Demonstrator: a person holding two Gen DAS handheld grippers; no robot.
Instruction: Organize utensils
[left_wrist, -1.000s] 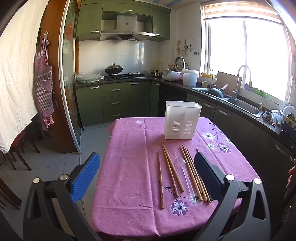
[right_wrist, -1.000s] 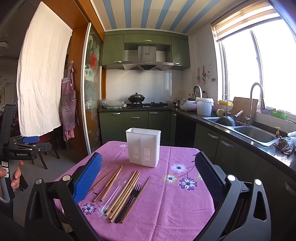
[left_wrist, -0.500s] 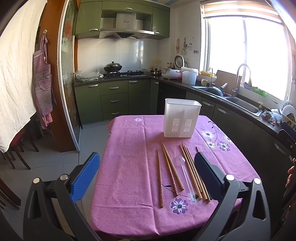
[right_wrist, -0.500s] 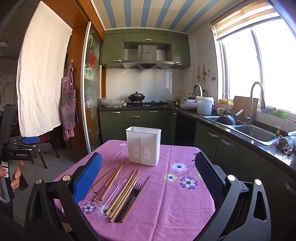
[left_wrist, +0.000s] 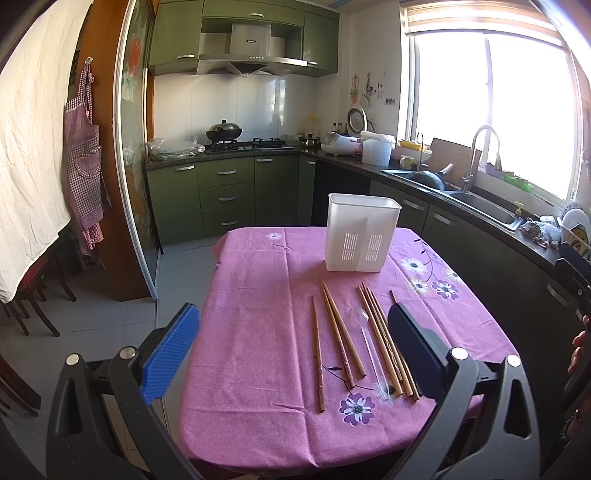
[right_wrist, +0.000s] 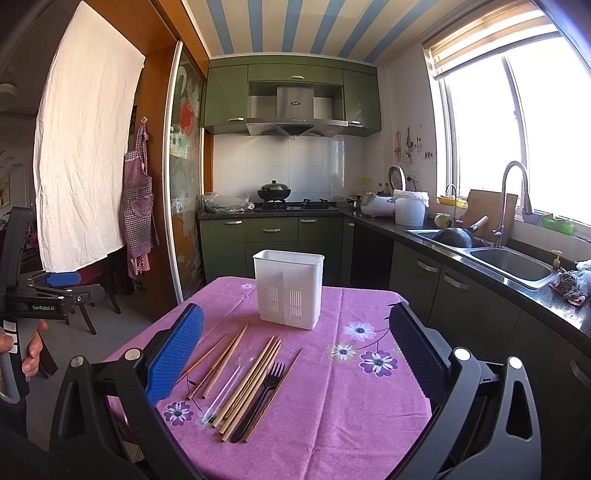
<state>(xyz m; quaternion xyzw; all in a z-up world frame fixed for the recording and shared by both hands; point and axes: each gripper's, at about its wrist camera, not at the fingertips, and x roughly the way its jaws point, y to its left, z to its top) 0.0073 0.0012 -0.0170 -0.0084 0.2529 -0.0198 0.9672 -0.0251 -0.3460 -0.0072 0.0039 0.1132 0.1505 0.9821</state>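
The worktop (left_wrist: 258, 332), draped in a pink flowered cloth, fills the middle of both views. On it, toward the upper centre of each frame, stands the white slotted holder (left_wrist: 360, 236), upright and with nothing showing above its rim. Below it, in the lower centre, the utensils lie loose in a rough row: wooden chopsticks (left_wrist: 341, 332) in several pairs, a black plastic fork (right_wrist: 260, 397) among them, and a clear plastic spoon (left_wrist: 371, 347) that is hard to make out against the cloth.

Judging from this, the task is at its very start: nothing is gathered or in the holder, and the step in hand is the approach to a first pick. The next move calls for lowering one tool onto a thin, flat-lying piece, closing across its shaft, then tipping it upright to drop into the holder.

The left tool (left_wrist: 291, 350) hovers above the near edge, spread wide and empty, aimed down the row. The right tool (right_wrist: 295, 358) does likewise, wide and empty. At the left edge of the right view, a hand (right_wrist: 22, 350) grips the left tool's handle.
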